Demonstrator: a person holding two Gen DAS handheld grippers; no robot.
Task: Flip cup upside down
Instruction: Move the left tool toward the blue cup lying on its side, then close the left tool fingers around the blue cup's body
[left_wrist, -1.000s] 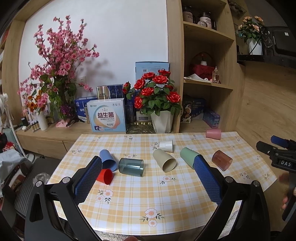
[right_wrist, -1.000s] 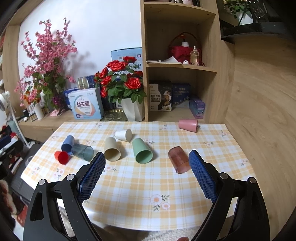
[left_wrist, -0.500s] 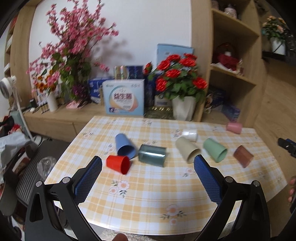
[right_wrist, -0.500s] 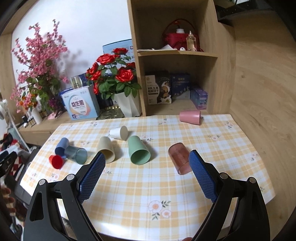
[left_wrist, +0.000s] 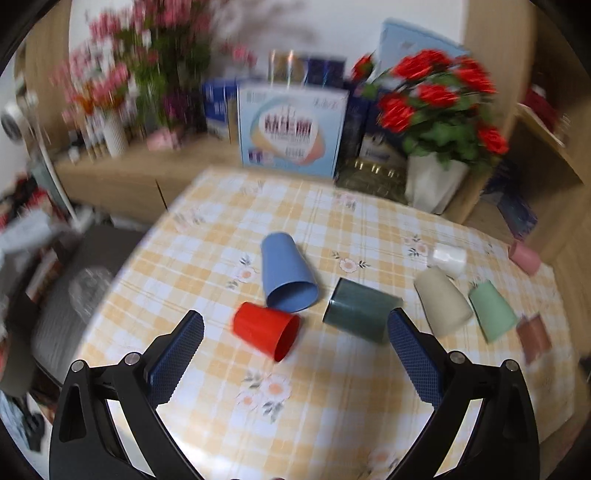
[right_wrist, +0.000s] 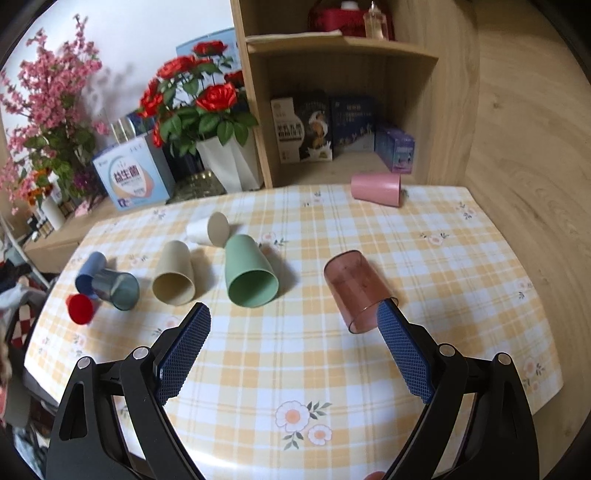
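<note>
Above the table (left_wrist: 332, 406), both grippers hang with jaws spread.

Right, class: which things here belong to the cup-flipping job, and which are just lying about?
Job:
red cup
blue cup
dark teal cup
beige cup
green cup
brown clear cup
pink cup
white cup

Lying about:
rose pot
blue box

Past my checked surface (right_wrist: 424, 280) I see red roses in a white pot (right_wrist: 231, 166), pink blossoms (right_wrist: 44, 96) and boxes on a shelf (right_wrist: 351, 162).
</note>
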